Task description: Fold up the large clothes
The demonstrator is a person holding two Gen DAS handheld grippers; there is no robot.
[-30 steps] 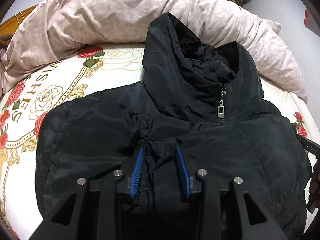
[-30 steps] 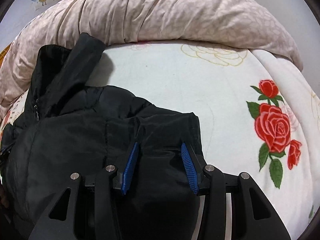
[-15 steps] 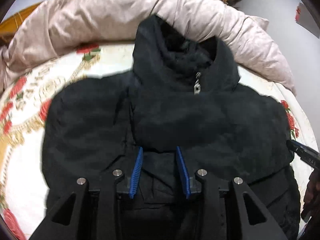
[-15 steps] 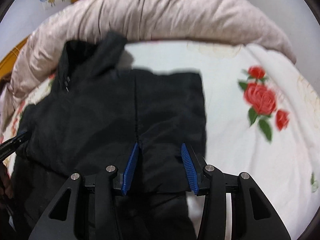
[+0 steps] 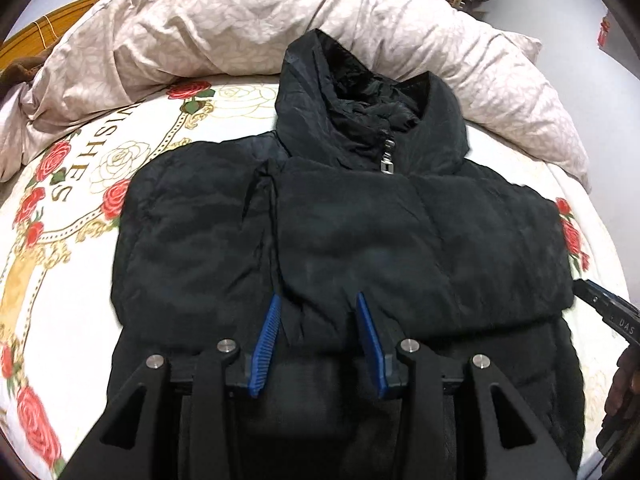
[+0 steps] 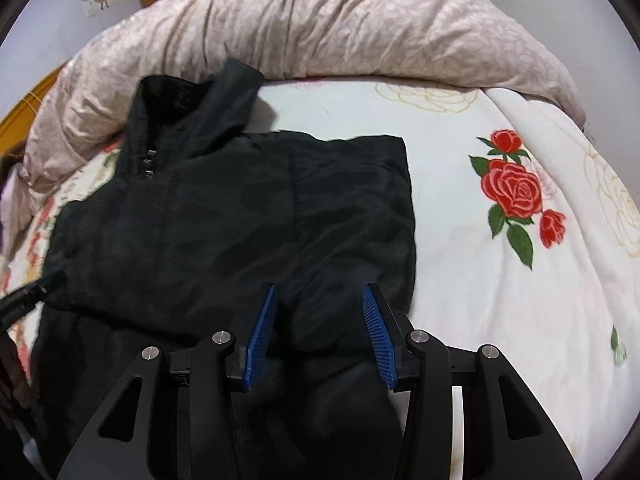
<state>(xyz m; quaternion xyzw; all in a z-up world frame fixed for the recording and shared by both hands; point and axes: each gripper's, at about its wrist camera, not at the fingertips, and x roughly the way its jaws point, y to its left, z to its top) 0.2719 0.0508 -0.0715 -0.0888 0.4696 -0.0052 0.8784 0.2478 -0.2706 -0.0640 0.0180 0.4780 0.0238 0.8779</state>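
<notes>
Two grippers work on the black jacket [image 5: 344,240], which lies on the bed [image 6: 500,300] ahead of the jaws, sleeves already folded in. Left gripper [image 5: 318,340] and right gripper [image 6: 320,332] both stand half released, fabric between the pads, not pinched. Next, I judge, they must grasp the hem and fold it toward the hood.

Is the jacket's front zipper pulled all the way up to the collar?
Yes, the zipper pull sits at the collar of the black jacket.
</notes>
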